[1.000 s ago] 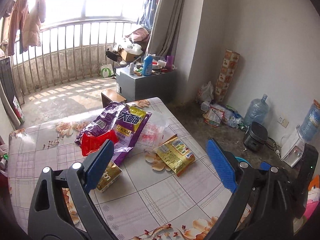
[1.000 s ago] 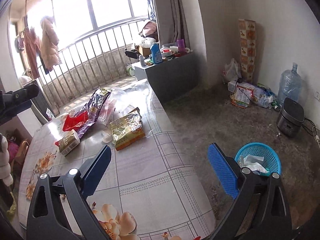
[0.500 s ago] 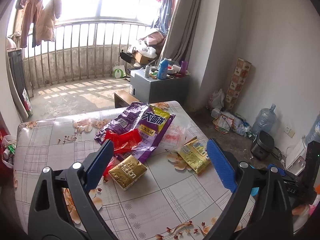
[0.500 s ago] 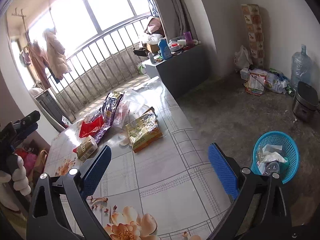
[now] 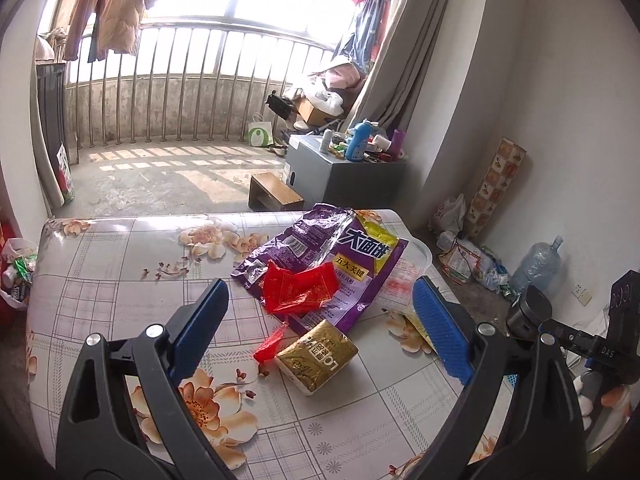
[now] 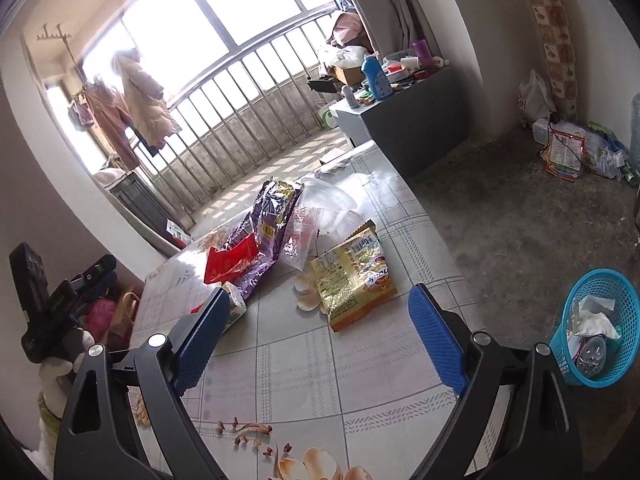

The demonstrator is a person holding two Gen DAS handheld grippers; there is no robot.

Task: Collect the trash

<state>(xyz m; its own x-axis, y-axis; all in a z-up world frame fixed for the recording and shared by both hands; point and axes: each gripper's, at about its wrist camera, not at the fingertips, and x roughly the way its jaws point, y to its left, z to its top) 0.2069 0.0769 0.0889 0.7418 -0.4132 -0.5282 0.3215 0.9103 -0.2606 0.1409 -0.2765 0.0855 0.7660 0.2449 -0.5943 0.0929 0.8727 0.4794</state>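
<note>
**Jaws over the wrappers**

My left gripper [image 5: 320, 320] hangs over the bench [image 5: 120, 264], jaws spread around nothing, the gold pack [image 5: 318, 356] lying between them below. My right gripper [image 6: 320, 324] jaws are closing with nothing in them, near the yellow bag [image 6: 352, 276]. The purple bag [image 5: 340, 268] lies under the red wrapper [image 5: 300, 288]. The blue basket [image 6: 600, 284] sits on the floor

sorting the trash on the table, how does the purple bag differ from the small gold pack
The purple bag is much larger and lies flat and crumpled; the small gold pack is compact and blocky. The purple bag has a red wrapper lying on it; the gold pack is bare on top. Both lie untouched on the table.
</note>
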